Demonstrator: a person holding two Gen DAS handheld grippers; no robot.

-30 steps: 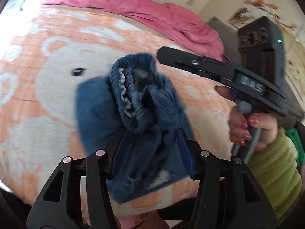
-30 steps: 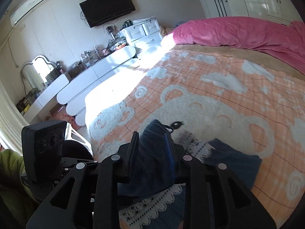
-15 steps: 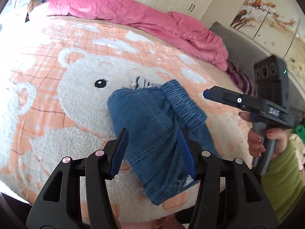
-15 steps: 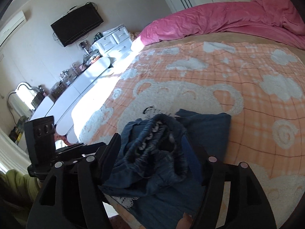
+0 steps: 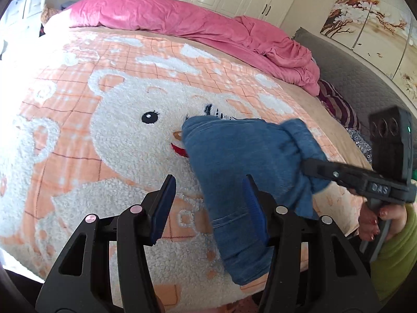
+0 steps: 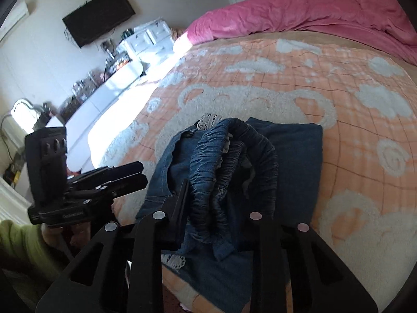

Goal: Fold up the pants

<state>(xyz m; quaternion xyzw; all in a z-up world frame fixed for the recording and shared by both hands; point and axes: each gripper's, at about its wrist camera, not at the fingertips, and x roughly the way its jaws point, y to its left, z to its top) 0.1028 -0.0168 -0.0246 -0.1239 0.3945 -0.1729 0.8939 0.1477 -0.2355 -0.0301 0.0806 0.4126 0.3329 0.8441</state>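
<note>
Blue denim pants [image 5: 234, 151] lie partly folded on the orange bear blanket [image 5: 104, 135], with the gathered waistband [image 6: 234, 154] bunched on top. My right gripper [image 6: 224, 193] is closing on that waistband, which fills the gap between its jaws. From the left wrist view the right gripper [image 5: 306, 165] bites into the waistband from the right. My left gripper [image 5: 208, 198] stands open near the front of the bed. The pants' edge lies against its right finger, and its left pad is clear. The left gripper [image 6: 140, 173] appears left of the pants.
A pink duvet [image 5: 195, 23] is heaped along the far side of the bed. A grey padded headboard [image 5: 359, 83] and striped cloth [image 5: 338, 104] sit at the right. A wall TV [image 6: 99, 26] and white dressers [image 6: 109, 96] stand beyond the bed's left edge.
The pants came down from the air onto the blanket. The left gripper's jaws no longer have the cloth filling them. The right gripper opened wide, dropped lower and closed on the waistband.
</note>
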